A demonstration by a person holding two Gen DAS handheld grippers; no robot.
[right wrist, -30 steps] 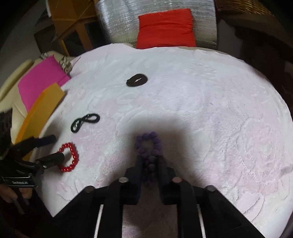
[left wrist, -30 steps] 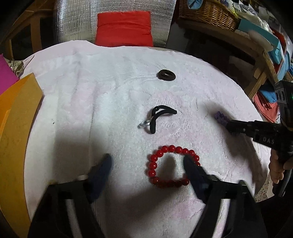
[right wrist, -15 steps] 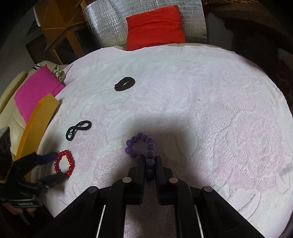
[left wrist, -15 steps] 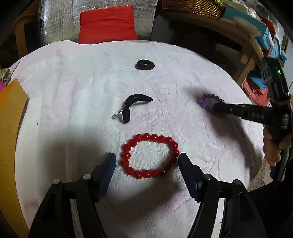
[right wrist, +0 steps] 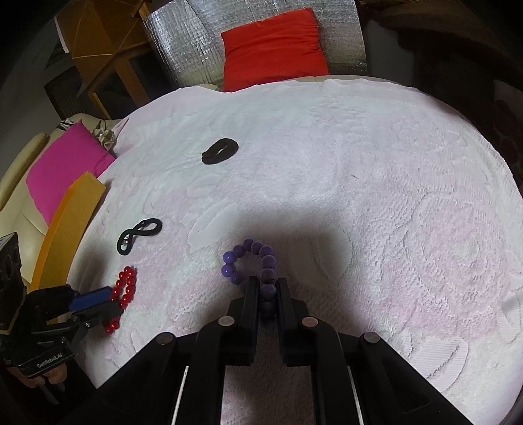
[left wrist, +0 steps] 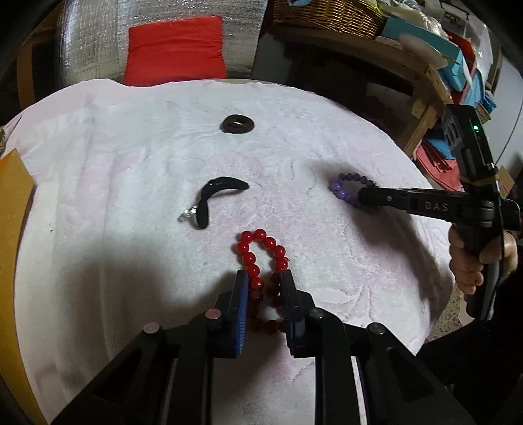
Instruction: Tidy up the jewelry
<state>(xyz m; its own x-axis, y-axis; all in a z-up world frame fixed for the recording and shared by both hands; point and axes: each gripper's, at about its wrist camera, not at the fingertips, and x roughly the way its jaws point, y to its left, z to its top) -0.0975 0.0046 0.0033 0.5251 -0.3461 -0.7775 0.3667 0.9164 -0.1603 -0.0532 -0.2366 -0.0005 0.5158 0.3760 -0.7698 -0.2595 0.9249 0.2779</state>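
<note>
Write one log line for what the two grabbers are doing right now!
left gripper: just closed, pinching red bead bracelet | right gripper: shut on purple bead bracelet | both bracelets on white cloth

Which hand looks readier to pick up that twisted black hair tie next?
Neither is free: the left gripper has just closed on the red bead bracelet, the right gripper pinches the purple bead bracelet. Still, left; the twisted black hair tie lies nearer it.

You are in a home: a red cushion [right wrist: 274, 45], a wicker basket [left wrist: 327, 13] on a messy wooden shelf [left wrist: 421, 70], a soft white cloth [right wrist: 327, 163].
</note>
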